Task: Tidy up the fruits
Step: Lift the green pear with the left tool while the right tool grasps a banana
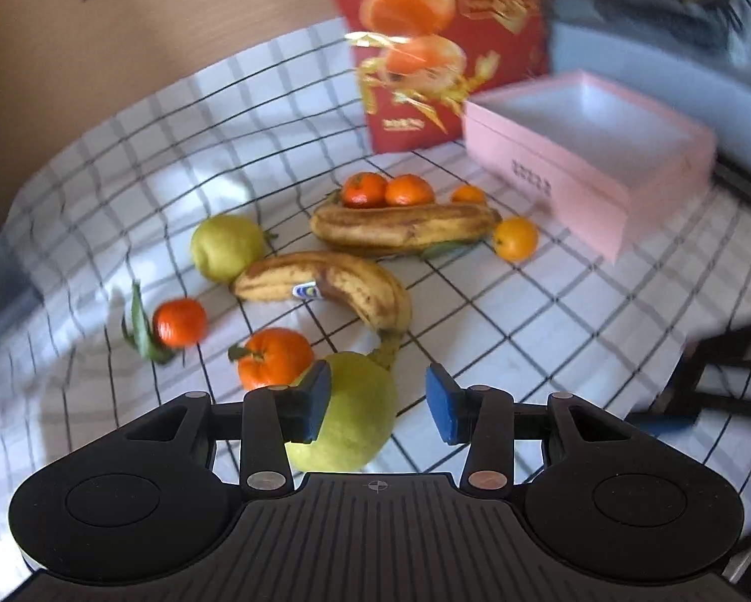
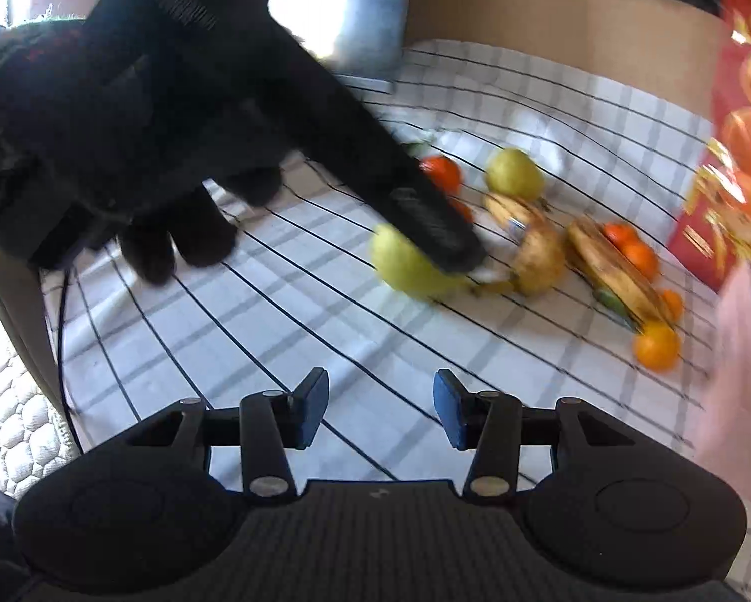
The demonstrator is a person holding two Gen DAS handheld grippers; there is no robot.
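1. Two claws stand wide open, neither gripping anything.
2. The left claw (image 1: 378, 404) straddles a yellow-green pear (image 1: 355, 416) lying on the checked-cloth tabletop (image 1: 500, 331); whether its blue pads (image 1: 317, 401) touch the fruit, I cannot tell.
3. The right claw (image 2: 380, 409) hovers over bare cloth, well apart from that pear (image 2: 408, 268).
4. A pink open box (image 1: 591, 160) sits beyond the fruit.

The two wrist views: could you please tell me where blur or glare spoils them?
Left wrist view: near pear and bananas fairly sharp, red box and pink box motion-smeared toward the right edge. Right wrist view: fruit and red box streaked with blur, blown-out glare behind the gloved hand.
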